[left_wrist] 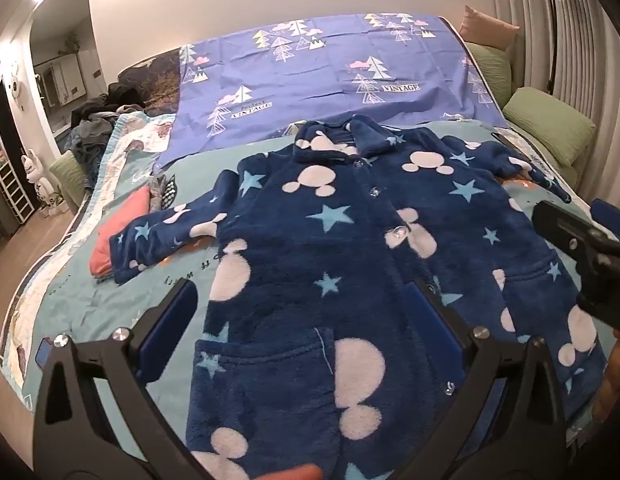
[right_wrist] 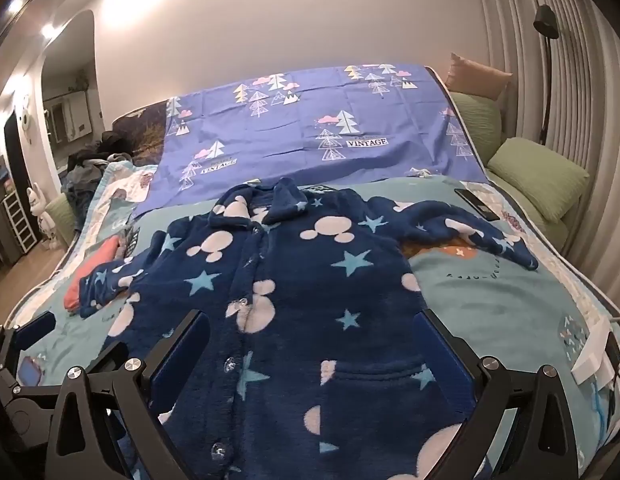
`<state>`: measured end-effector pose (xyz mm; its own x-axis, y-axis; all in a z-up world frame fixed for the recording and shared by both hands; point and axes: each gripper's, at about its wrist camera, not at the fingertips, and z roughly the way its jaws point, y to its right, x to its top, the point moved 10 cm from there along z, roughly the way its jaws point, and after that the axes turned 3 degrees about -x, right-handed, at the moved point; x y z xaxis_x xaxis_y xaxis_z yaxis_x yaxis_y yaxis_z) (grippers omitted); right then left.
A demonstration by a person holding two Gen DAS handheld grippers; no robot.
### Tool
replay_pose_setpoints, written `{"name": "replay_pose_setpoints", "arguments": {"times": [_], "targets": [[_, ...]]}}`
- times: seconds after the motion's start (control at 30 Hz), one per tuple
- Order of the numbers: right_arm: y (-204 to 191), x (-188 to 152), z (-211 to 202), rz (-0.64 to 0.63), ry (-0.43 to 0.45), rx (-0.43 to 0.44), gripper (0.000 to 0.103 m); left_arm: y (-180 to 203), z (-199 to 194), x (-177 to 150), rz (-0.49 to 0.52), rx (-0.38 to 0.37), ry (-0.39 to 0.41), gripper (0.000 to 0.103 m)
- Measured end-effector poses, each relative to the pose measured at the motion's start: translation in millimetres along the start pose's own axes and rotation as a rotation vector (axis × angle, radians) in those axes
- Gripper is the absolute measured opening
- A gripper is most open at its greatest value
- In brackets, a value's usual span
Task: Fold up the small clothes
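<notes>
A navy fleece jacket (left_wrist: 350, 248) patterned with stars lies flat and buttoned on the teal bedspread (right_wrist: 490, 300), filling the centre and lower frame in both views. No fold appears made; both sleeves remain spread outward. Its collar points toward the upper frame, hem toward the bottom, long axis running between. The left gripper (left_wrist: 302, 320) and right gripper (right_wrist: 314, 352) hover spread wide, holding nothing.
</notes>
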<state>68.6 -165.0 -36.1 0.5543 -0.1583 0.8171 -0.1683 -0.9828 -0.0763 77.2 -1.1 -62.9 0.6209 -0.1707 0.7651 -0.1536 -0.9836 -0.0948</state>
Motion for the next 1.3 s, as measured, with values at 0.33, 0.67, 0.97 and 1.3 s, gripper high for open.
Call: {"name": "replay_pose_setpoints", "arguments": {"times": [0.33,0.67,0.97,1.3], "targets": [[-9.7,4.4,-1.5,-0.019,0.014,0.023,0.103,9.8,-4.2,2.2,0.011,-0.024,-0.007,0.102],[-13.7,3.0,2.6,-0.024,0.000,0.024,0.103,-13.7,6.1,0.8,-0.037,-0.014,-0.026,0.102],[-33.5,2.5,8.2,-0.056,-0.018,0.040,0.103,-39.5,7.9,-11.8,-0.101,0.023,-0.084,0.102],[-55.9,3.2,8.3,-0.101,-0.022,0.047,0.103,-55.7,10.0,-17.2,-0.126,0.031,-0.091,0.102]]}}
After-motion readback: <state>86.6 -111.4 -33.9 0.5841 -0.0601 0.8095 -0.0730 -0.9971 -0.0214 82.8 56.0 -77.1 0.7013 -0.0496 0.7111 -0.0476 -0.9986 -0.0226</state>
